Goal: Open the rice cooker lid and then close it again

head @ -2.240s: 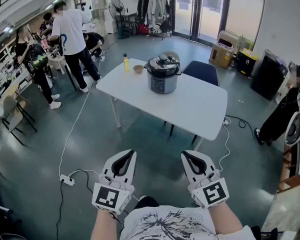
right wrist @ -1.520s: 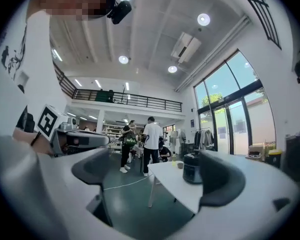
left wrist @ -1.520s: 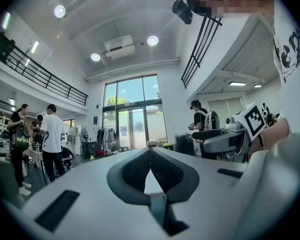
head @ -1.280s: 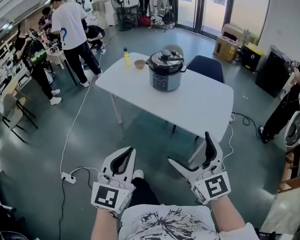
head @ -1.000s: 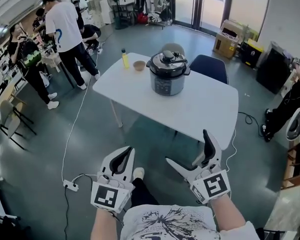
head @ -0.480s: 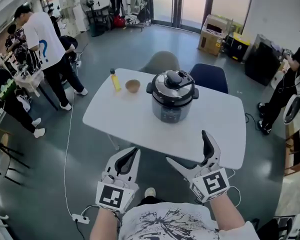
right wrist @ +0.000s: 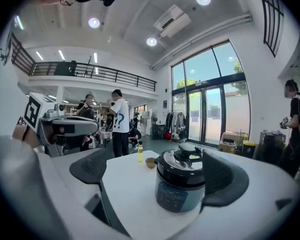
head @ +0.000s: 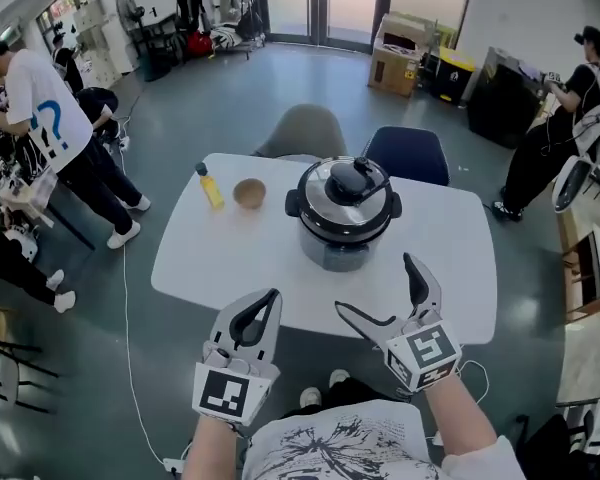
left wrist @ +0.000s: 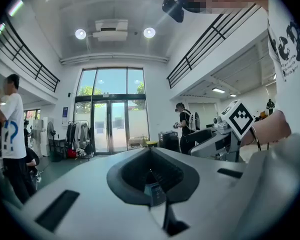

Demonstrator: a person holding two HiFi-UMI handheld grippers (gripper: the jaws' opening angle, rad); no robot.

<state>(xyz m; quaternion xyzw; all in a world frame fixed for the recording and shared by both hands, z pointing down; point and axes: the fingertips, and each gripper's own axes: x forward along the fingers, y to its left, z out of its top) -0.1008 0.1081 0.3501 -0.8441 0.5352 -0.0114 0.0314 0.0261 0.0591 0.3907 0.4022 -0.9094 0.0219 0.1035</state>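
Stepped up to table (head: 220, 268); cooker (head: 344, 218) lid down, untouched. Right gripper (head: 375, 284) spread wide, left gripper (head: 268, 300) pressed together, both empty

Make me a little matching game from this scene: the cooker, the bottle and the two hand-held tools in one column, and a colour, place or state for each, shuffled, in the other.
Column one:
1. rice cooker
2. bottle
3. left gripper
4. right gripper

Column two:
A. jaws wide apart, nothing between them
B. yellow, standing beside the small bowl
C. jaws together, holding nothing
D. lid shut, near the middle of the white table

Pairs: 1-D, 2-B, 3-C, 4-A.
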